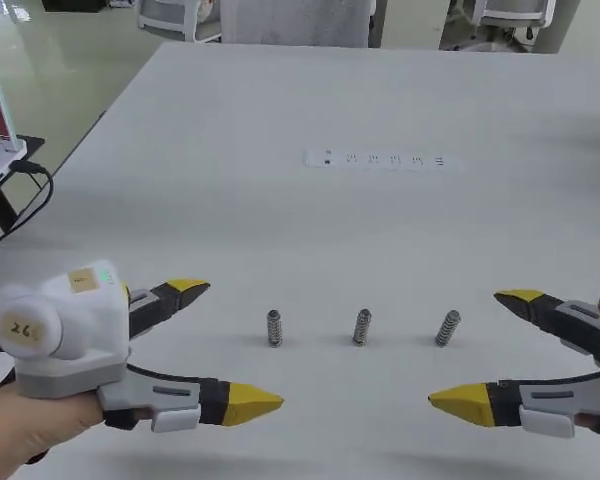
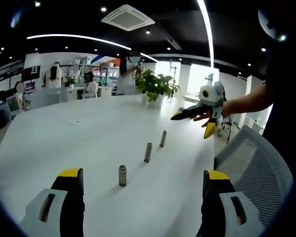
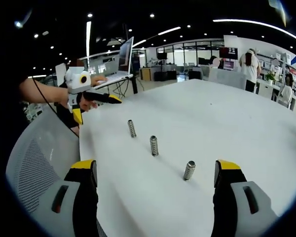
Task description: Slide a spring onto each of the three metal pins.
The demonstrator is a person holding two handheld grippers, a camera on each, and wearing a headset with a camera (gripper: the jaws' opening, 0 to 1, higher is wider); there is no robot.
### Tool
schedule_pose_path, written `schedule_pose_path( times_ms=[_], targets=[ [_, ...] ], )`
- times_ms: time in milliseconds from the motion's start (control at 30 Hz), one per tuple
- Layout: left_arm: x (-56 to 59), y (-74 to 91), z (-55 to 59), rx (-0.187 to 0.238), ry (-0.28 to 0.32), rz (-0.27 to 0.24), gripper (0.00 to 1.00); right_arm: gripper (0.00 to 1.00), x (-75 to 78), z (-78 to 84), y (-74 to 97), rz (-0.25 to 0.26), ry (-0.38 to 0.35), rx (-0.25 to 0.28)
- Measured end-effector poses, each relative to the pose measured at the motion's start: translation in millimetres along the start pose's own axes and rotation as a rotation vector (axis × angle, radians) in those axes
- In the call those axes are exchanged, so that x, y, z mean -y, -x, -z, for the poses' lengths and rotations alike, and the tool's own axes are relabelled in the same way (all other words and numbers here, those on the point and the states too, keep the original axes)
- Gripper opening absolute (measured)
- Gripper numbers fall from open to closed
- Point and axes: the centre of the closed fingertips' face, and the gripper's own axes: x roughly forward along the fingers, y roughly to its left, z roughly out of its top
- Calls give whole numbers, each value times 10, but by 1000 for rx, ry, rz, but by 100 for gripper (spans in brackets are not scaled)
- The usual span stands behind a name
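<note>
White tabletop, and on it, upright in one straight row and apart from one another: first spring, middle spring, third spring. All three between the two grippers, touched by neither.

Left gripper spread wide, yellow tips well apart, pinching nothing. Right gripper likewise gaping and empty. Facing each other across the row, tips pointing inward.

First spring just beyond the left gripper's tips, in line with the gap between its jaws. Middle spring about midway between both grippers. Third spring just ahead of the right gripper's tips, again in line with its open gap.

Left gripper view: first spring nearest, ahead between the two jaws and closer to the left-hand one, the other two receding toward the right gripper beyond. Right gripper view: third spring nearest, between the jaws and closer to the right-hand one, the row running on toward the left gripper.

Possibly a pin showing as a pale cap atop the third spring; too small to be sure.
</note>
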Motion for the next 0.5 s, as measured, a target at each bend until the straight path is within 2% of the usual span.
schedule_pose_path(
  times_ms=[200, 267, 367, 433, 467, 500],
  targets=[
    [-6, 60, 13, -2, 12, -19, 98, 99, 66, 69, 154, 22, -33, -2],
    [-3, 80, 23, -7, 19, -20, 98, 99, 83, 128, 200, 32, -42, -22],
    [-13, 104, 83, -30, 41, -23, 98, 99, 114, 285, 246, 51, -61, -86],
    [-38, 127, 190, -80, 49, -27, 98, 99, 97, 397, 254, 47, -61, -136],
    [-30, 129, 241, -101, 50, -20, 98, 99, 94, 494, 263, 51, -45, -188],
    [-12, 139, 294, -126, 63, -14, 98, 99, 110, 555, 268, 57, -34, -211]
  ],
)
